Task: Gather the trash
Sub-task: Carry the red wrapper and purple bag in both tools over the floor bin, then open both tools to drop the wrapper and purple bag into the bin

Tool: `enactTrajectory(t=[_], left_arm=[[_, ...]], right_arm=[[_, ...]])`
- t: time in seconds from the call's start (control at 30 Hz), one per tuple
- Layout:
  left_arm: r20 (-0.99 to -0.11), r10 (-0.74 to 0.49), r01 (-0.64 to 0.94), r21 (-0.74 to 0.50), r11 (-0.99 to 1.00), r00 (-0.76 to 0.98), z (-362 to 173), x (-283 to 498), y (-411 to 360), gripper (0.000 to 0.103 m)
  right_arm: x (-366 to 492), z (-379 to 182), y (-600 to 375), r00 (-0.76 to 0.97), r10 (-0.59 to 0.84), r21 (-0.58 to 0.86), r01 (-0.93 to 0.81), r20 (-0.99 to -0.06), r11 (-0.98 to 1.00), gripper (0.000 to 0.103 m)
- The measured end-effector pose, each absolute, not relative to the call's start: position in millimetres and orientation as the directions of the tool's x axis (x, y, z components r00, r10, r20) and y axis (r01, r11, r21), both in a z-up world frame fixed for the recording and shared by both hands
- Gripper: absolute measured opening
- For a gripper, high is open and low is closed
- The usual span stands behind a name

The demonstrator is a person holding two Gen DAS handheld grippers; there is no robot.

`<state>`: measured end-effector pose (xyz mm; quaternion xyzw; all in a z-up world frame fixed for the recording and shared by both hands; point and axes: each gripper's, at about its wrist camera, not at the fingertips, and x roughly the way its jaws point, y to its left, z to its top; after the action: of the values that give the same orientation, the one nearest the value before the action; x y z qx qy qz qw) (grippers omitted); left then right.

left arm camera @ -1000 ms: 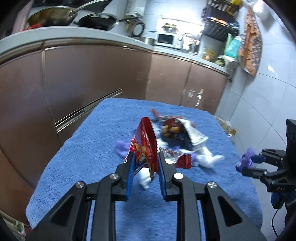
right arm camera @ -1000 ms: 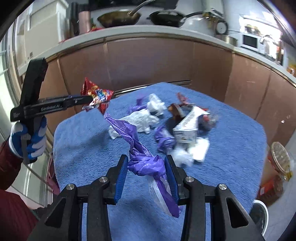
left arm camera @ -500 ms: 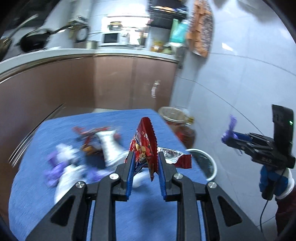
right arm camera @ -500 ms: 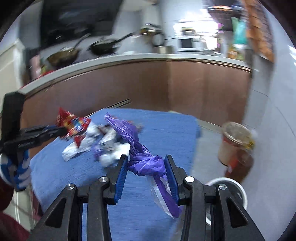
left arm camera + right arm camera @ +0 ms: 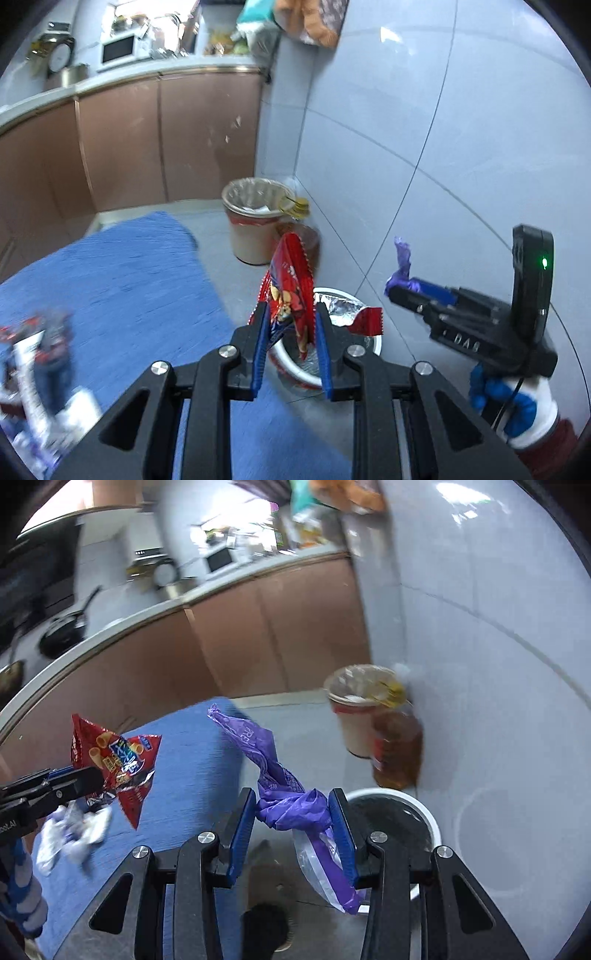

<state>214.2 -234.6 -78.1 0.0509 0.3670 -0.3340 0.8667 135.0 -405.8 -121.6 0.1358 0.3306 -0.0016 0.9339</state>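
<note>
My left gripper [image 5: 290, 325] is shut on a red snack wrapper [image 5: 291, 284] with a foil inside, held past the blue table's edge above a white-rimmed bin [image 5: 364, 341] on the floor. The wrapper also shows in the right wrist view [image 5: 114, 760]. My right gripper [image 5: 291, 812] is shut on a crumpled purple plastic bag [image 5: 280, 790], held beside the same bin [image 5: 397, 814]. In the left wrist view that gripper [image 5: 406, 286] sits to the right with the purple bag [image 5: 402, 258] sticking up.
More trash [image 5: 44, 354] lies blurred on the blue cloth-covered table [image 5: 122, 280]. A beige lined bucket [image 5: 255, 229] and an amber oil bottle [image 5: 397, 749] stand on the floor by the tiled wall. Brown kitchen cabinets [image 5: 166, 136] run behind.
Both grippers have swung right, away from the trash pile on the table, carrying the wrapper and purple bag over to the white bin on the floor.
</note>
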Motion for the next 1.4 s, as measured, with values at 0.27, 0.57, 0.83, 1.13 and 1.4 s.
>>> enactTrajectory(t=[0.27, 0.57, 0.83, 1.13, 1.4], left_arm=[[-0.747, -0.53, 0.618, -0.206, 0.759, 0.402, -133, 267, -307, 0.023], [-0.79, -0.546, 0.583, -0.311, 0.751, 0.281, -178, 300, -341, 0.047], [-0.749, -0.571, 0.595, -0.301, 0.745, 0.336, -154, 281, -320, 0.047], [-0.645, -0.579, 0.586, -0.241, 0.773, 0.498, -87, 240, -254, 0.047], [-0.559, -0.532, 0.525, -0.191, 0.829, 0.636, -30, 192, -169, 0.054]], right_arm=[[163, -165, -461, 0.745, 0.052, 0.338, 0.239, -0.665, 0.91, 0.04], [177, -181, -481, 0.727, 0.011, 0.336, 0.305, -0.687, 0.891, 0.056], [170, -160, -470, 0.753, -0.026, 0.308, 0.3, -0.658, 0.903, 0.056], [149, -93, -421, 0.822, -0.01, 0.267, 0.197, -0.569, 0.943, 0.059], [123, -26, -362, 0.882, 0.042, 0.237, 0.08, -0.469, 0.968, 0.06]])
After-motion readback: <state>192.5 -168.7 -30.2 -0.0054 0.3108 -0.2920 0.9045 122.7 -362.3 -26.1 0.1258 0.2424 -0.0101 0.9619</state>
